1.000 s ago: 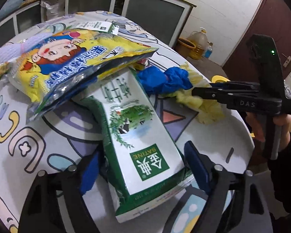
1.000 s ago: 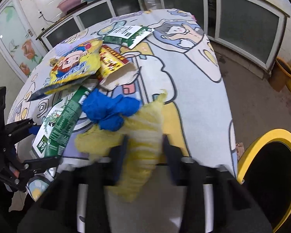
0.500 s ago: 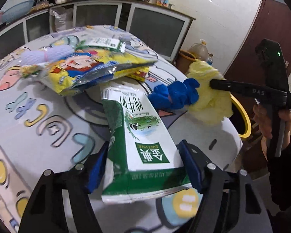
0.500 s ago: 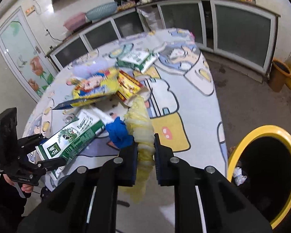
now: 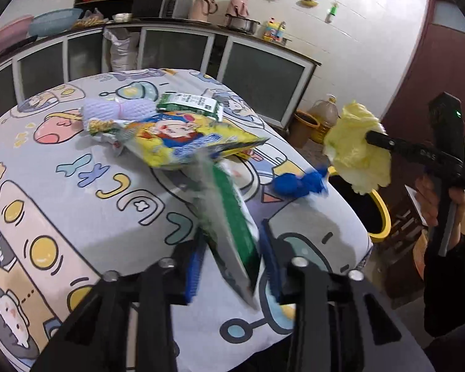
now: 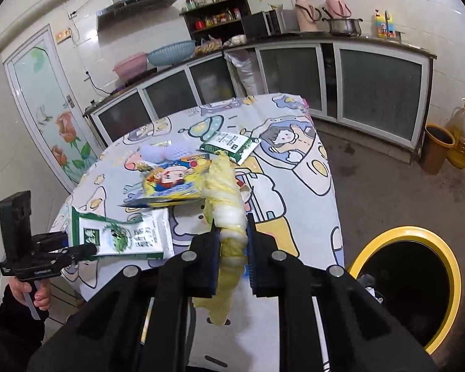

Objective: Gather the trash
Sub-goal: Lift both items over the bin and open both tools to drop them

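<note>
You're holding two pieces of trash at once. Your left claw is closing on the green-and-white milk carton, which sits between the blue pads, its near end pinched and its far end sticking out over the counter. It's an empty, flattened carton, so I'd judge it light but floppy and a bit slick; a hold near one end is letting it twist, so taking it closer to the middle would steady it.

Your right claw is nearly closed on the yellow cabbage leaf, clamped around the pale stalk with leaf flopping out above and below. That's soft, limp stuff, likely to tear or slide if squeezed at the thin leafy part; the thicker rib is the place to hold it.

Low on the right in the right wrist view, the yellow-rimmed trash bin is standing on the floor just beside the counter, with some crumpled scraps showing at its near-left edge; the rest is too dark to tell.

On the counter there's a yellow snack bag, a crumpled blue glove, a pale purple foam net and a second green carton at the far side.
</note>
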A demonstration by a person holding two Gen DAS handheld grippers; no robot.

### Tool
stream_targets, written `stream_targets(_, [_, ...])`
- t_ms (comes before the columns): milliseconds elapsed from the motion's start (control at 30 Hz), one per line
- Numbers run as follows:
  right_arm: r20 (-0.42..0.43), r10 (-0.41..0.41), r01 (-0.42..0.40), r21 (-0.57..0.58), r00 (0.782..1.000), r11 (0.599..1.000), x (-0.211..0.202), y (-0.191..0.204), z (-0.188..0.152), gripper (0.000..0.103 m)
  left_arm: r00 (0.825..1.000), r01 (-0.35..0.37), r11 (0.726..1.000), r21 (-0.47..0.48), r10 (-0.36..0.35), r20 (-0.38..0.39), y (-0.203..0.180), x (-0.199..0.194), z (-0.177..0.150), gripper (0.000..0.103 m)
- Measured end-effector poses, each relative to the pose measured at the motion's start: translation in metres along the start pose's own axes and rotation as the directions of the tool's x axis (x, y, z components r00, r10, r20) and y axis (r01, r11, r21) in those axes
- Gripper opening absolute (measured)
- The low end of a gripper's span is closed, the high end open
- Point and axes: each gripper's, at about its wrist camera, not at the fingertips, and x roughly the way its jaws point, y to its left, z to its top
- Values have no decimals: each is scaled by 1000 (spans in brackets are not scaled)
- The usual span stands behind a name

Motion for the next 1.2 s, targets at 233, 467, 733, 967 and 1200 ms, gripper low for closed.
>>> stream_targets(233, [3,-6,6,-10,1000,1000,-12,6,-7,15,1000,13,999,-35,-13,-7,6,5,-7,23])
stream_targets(467, [39,-23,23,8,999,1000,-32,-3,-8,15,998,25,999,29,-27,61,-12,-26,4,23])
stream_targets(733, [57,-92,85,106,994,991,-51,-47,-24,15,992,89,991,97,-96,77,-51,-25,29,23])
stream_targets(967, [81,-275,253,212,958,944,-82,-110,-42,15,976,201,954,222,-214,37,-125,16,66,23])
stream_targets(1200, [43,-419,388,298,907,872,-93,-167,-67,15,949,315,900,301,-308,-71,-206,95,89,23])
